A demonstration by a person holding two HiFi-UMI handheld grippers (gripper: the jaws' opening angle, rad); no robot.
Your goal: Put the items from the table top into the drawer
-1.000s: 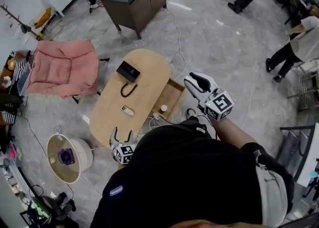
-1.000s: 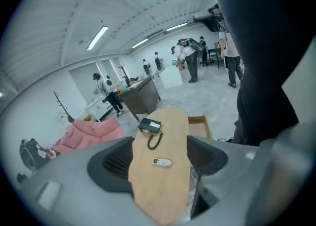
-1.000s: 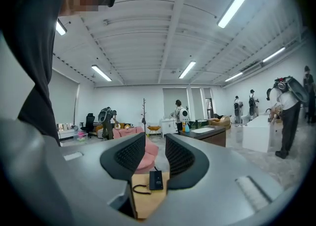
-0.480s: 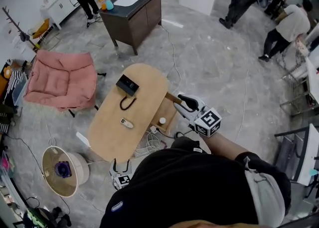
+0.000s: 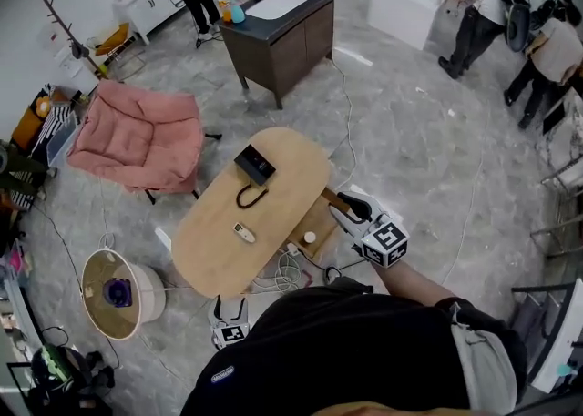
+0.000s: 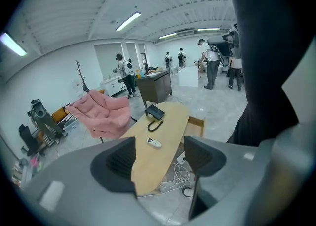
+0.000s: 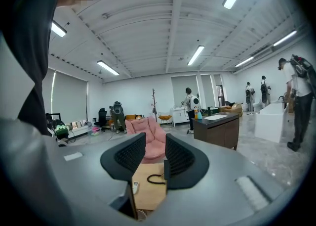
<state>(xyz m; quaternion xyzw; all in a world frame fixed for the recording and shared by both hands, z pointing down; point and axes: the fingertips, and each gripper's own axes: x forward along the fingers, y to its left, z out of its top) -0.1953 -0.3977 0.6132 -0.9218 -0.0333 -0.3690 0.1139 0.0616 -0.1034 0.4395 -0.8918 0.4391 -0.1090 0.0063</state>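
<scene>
Head view: remote [image 5: 243, 233] well left of right claw [image 5: 350, 208].

drawer [image 5: 320, 211] half under table [image 5: 219, 246], item [image 5: 310, 238] indistinct

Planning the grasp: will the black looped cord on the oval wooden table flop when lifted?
The black looped cord is thin and lies in a loose curve, so it probably droops from a pinch. It looks light. Its end nears the black box; if joined, it may tug that.
</scene>
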